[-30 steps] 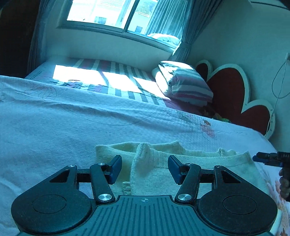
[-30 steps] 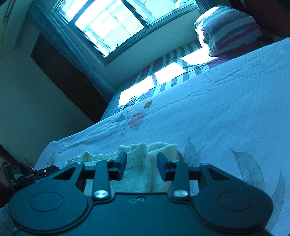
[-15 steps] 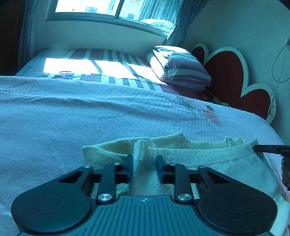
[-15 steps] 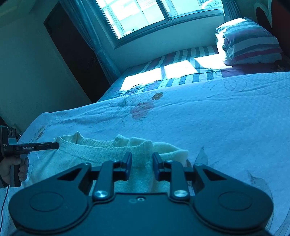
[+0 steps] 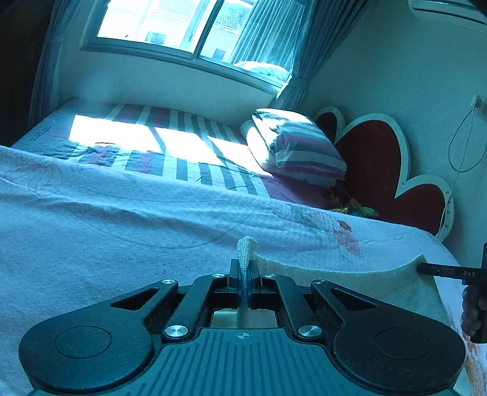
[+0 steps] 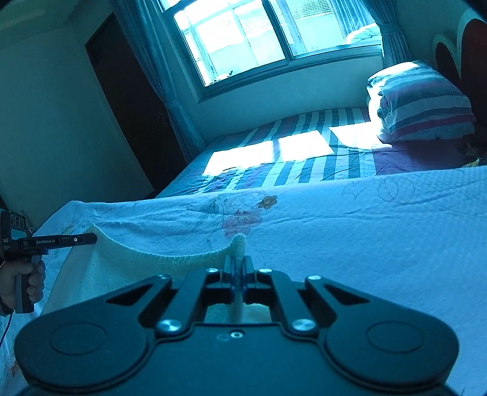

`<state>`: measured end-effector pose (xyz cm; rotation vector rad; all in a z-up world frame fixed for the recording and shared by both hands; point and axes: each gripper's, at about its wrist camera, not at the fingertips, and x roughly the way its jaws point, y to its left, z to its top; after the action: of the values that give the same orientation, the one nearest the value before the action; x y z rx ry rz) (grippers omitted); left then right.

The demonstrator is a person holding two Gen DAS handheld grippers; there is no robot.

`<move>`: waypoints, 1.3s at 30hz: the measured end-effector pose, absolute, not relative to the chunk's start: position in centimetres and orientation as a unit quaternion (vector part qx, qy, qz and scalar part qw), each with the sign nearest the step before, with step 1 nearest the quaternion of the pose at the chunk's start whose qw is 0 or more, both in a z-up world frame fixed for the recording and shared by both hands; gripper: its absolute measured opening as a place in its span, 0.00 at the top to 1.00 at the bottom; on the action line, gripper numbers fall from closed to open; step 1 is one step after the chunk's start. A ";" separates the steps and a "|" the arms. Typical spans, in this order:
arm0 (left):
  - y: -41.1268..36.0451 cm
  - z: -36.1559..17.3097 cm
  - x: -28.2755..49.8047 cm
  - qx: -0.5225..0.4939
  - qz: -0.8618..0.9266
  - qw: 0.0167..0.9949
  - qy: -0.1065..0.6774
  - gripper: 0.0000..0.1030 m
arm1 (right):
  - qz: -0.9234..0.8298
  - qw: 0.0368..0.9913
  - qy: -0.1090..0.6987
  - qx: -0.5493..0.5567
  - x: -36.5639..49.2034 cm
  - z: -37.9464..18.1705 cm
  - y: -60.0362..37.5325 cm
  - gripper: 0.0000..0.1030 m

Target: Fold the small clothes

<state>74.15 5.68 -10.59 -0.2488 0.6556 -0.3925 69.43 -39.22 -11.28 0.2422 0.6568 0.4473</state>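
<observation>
A small cream knit garment (image 5: 341, 271) hangs stretched between both grippers above the pale bedspread (image 5: 106, 231). My left gripper (image 5: 244, 271) is shut on one corner of it, and a tuft of cloth sticks up past the fingertips. In the right wrist view the same garment (image 6: 170, 259) sags in a curve, and my right gripper (image 6: 238, 265) is shut on its other corner. Each view shows the other gripper at the garment's far end: the right one (image 5: 426, 269) beside a hand, the left one (image 6: 88, 239) held by a hand (image 6: 18, 280).
A folded striped quilt (image 5: 298, 146) lies near the red heart-shaped headboard (image 5: 380, 170). A striped sheet (image 5: 170, 143) in sunlight covers the bed's far part below the window (image 5: 188, 27). A cable (image 5: 462, 146) hangs on the right wall. A dark doorway (image 6: 134, 100) stands at the left.
Both grippers went from open around bunched edges of the garment to shut on them. The garment then rose off the bed and now hangs taut between them.
</observation>
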 end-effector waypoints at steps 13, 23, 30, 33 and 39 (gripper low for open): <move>6.4 -9.5 64.0 -0.095 -0.134 0.928 0.336 0.92 | 0.169 0.908 0.353 0.149 64.0 -11.2 -39.8 0.58; -5.2 -10.6 50.8 -0.066 -0.198 0.922 0.326 0.92 | 0.154 0.926 0.340 0.056 46.6 -10.3 -30.2 0.85; -4.9 -11.2 48.5 -0.074 -0.187 0.924 0.325 0.92 | 0.072 0.909 0.408 0.041 46.5 -12.0 -27.9 0.85; -4.6 -10.2 48.2 -0.054 -0.191 0.927 0.317 0.92 | 0.083 0.927 0.362 0.047 45.8 -9.5 -26.6 0.79; -4.7 -13.1 49.1 -0.074 -0.207 0.911 0.348 0.91 | 0.164 0.910 0.381 0.028 47.6 -13.1 -21.2 0.80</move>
<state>49.06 -4.72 -13.08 -0.1529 0.7175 -0.4258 47.63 -21.19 -13.05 0.0570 0.7850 0.3382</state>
